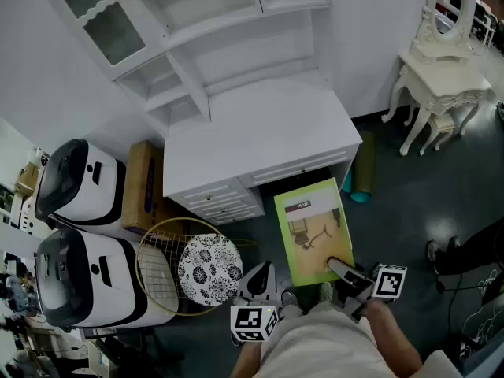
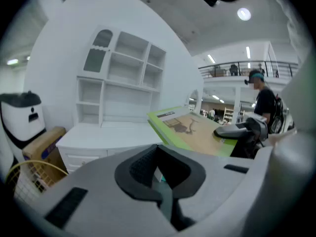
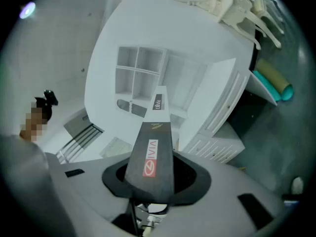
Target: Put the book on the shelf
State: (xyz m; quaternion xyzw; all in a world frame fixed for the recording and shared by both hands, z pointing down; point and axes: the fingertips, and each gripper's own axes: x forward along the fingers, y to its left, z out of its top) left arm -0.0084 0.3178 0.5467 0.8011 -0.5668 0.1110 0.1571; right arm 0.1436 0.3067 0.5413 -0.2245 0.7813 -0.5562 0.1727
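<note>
While the right claw (image 1: 340,268) is clamped on the near short end of the green book (image 1: 313,231), the book hangs in the air in front of the white counter (image 1: 260,136), above the dark floor (image 1: 394,211) and touching nothing else. Its long axis runs straight out from the claw, away from the person and toward the counter. In the head view it lies roughly flat with the cover up. In the right gripper view its dark spine stretches forward from between the pads and points at the open compartments of the shelf unit (image 1: 228,30).

The shelf unit stands on the far side of the counter, well apart from the book's far end and higher than it. The coming move therefore looks like a lift and a long forward reach along the book's own axis, probably with a turn of the wrist if the book is to stand upright in a compartment.

The right hand sits close to the body with the claw aimed forward. The left claw (image 1: 260,280) is held just to the left of the book, apart from it, with its jaws together on nothing. It is no nearer the shelf unit than the right.
</note>
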